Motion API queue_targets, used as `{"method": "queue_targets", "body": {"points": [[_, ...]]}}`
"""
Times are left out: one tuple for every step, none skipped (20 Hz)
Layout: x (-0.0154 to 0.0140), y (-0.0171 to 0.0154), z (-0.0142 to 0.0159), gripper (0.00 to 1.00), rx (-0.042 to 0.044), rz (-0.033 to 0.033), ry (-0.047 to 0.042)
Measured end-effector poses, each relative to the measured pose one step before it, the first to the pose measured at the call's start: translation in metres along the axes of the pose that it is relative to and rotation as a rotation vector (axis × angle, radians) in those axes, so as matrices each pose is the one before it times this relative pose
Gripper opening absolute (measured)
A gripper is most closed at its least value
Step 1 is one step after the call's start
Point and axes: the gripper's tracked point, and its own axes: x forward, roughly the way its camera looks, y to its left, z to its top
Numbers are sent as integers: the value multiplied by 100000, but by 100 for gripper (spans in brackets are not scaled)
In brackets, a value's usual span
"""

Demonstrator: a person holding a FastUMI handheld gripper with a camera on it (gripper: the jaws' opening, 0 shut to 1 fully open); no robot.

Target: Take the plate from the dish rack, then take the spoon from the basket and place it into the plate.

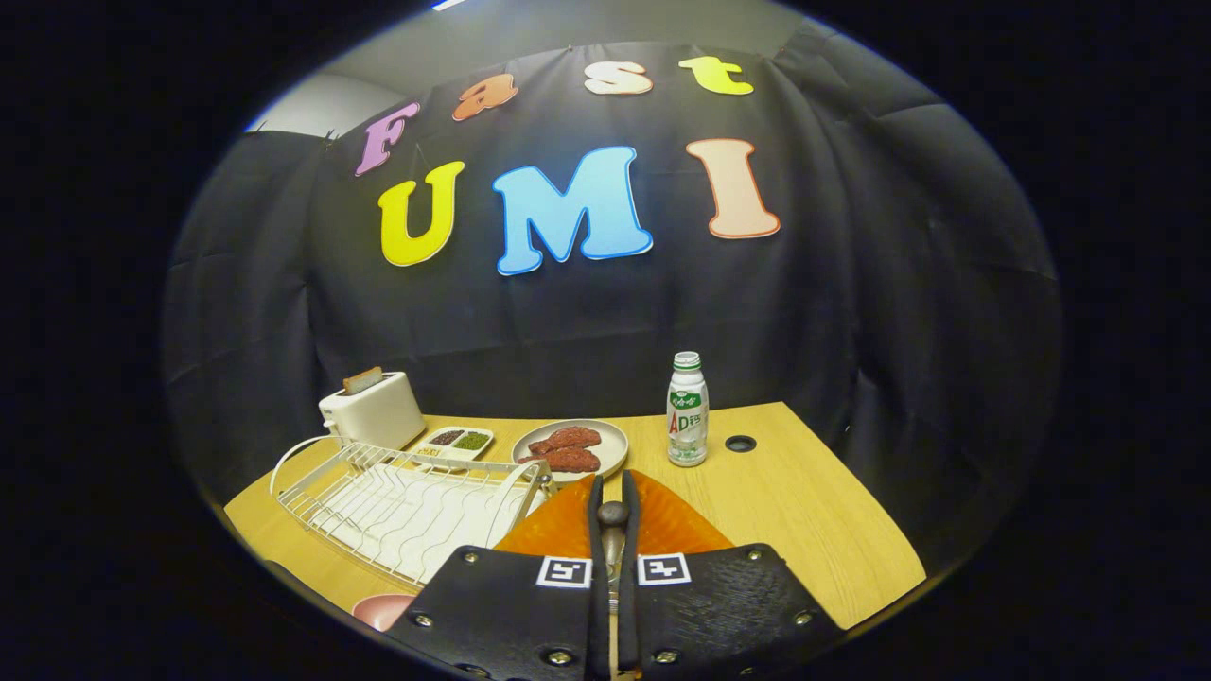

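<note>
The gripper has its 2 fingers drawn nearly together, pinching the spoon between them, over the orange plate that lies near the table's front edge. The white dish rack stands just beside the plate toward the left edge. Along the back edge stand a toaster (bread in its slot), a dish of meat and a bottle.

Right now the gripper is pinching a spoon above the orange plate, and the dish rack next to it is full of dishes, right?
Not quite. The gripper view shows the dish rack with bare wires and no dishes in it. The rest holds: the gripper is shut on the spoon, held over the orange plate.
</note>
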Motion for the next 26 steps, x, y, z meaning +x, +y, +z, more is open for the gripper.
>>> {"method": "queue_targets", "body": {"points": [[-338, -23, 644, 3, -157, -400, -505], [-385, -6, 714, 3, 201, -404, -523], [-453, -193, 535, 3, -231, -970, -161], [-356, -281, 659, 4, -174, -1236, -614], [-386, -183, 668, 4, 274, -1192, -587], [-491, -32, 661, 4, 310, -604, -581], [-502, 38, 623, 4, 121, -456, -1016], [-438, 21, 736, 3, -372, -468, -516], [-558, -82, 541, 3, -538, -508, -639], [-550, -5, 639, 3, -591, -430, -831], [-454, 48, 611, 3, -306, -267, -656], [-568, 104, 570, 3, -89, -86, -474], [-560, 203, 451, 3, -12, 37, -621], [-563, 186, 570, 3, -135, 260, -685], [-549, 189, 375, 3, -51, 51, -477], [-580, 154, 416, 3, -420, -28, -346], [-675, 75, 342, 3, -362, -137, -639], [-588, 198, 396, 3, -281, -31, -205], [-548, 188, 55, 3, 182, -65, 345], [-626, 382, -31, 3, -80, 172, 349], [-464, 417, -59, 3, -604, 406, 90], [-533, 414, -21, 3, -1191, 467, 325], [-613, 549, -320, 3, -994, 1114, 485], [-579, 712, -288, 3, -355, 1321, 900], [-333, 957, -369, 3, 378, 1547, 1072], [-384, 912, -595, 3, 986, 1806, 1205]]}}
